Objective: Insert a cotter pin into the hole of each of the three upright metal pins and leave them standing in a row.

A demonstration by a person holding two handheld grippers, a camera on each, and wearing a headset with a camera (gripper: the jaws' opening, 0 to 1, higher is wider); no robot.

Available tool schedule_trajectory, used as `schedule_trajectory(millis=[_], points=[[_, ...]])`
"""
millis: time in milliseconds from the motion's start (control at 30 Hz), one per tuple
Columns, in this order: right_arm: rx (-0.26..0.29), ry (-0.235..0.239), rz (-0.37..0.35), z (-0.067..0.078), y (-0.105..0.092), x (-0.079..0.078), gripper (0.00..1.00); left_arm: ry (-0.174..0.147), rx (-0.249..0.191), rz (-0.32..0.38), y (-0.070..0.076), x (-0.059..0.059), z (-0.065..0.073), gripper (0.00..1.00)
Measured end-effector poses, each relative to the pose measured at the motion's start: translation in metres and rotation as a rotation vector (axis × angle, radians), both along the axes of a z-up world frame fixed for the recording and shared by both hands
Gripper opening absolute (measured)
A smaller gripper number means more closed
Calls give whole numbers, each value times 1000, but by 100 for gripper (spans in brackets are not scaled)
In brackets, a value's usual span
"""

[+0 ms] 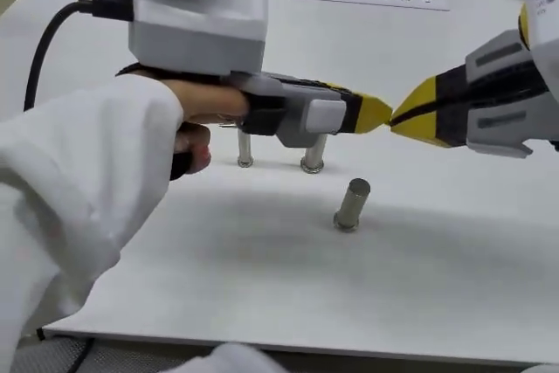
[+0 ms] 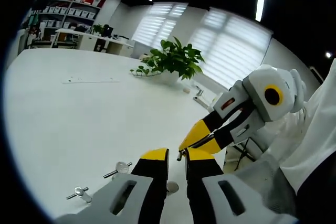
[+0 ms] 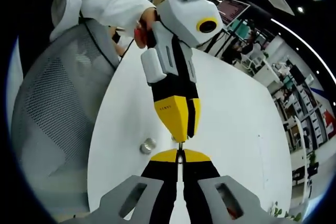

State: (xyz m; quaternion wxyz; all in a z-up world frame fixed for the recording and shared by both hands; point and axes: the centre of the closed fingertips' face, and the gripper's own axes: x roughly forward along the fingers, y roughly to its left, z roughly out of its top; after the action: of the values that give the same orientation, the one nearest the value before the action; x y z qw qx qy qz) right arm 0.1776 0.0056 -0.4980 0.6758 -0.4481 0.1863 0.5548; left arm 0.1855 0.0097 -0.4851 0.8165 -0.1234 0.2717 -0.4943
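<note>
Sleeve [image 1: 79, 189] nearest, jaw tips meeting

Head view: white sleeve near left; left gripper [image 1: 383, 114] meets right gripper [image 1: 398, 117] above three upright metal pins [image 1: 313, 153] on table [image 1: 262, 286]. Left gripper view: own jaws narrowly apart. Right gripper view: own jaws pinch cotter pin [image 3: 180, 155].

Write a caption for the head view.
Yellow-tipped left gripper and right gripper meet tip to tip above three upright silver metal pins on white table.

The metal pins [image 1: 352, 204] look smooth and kinda shiny, on a matt white tabletop [image 1: 262, 294]. Left gripper [image 1: 384, 114] and right gripper [image 1: 397, 118] are matt grey plastic with yellow tips; the sleeve [image 1: 79, 189] is plain white cloth.
</note>
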Motion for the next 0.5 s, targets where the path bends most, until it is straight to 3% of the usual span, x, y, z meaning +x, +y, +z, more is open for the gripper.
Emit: schedule_trajectory(millis=[500], points=[[-12,0,7,0,0,-4,0,27,16,-19,-7,-13,-6,4]])
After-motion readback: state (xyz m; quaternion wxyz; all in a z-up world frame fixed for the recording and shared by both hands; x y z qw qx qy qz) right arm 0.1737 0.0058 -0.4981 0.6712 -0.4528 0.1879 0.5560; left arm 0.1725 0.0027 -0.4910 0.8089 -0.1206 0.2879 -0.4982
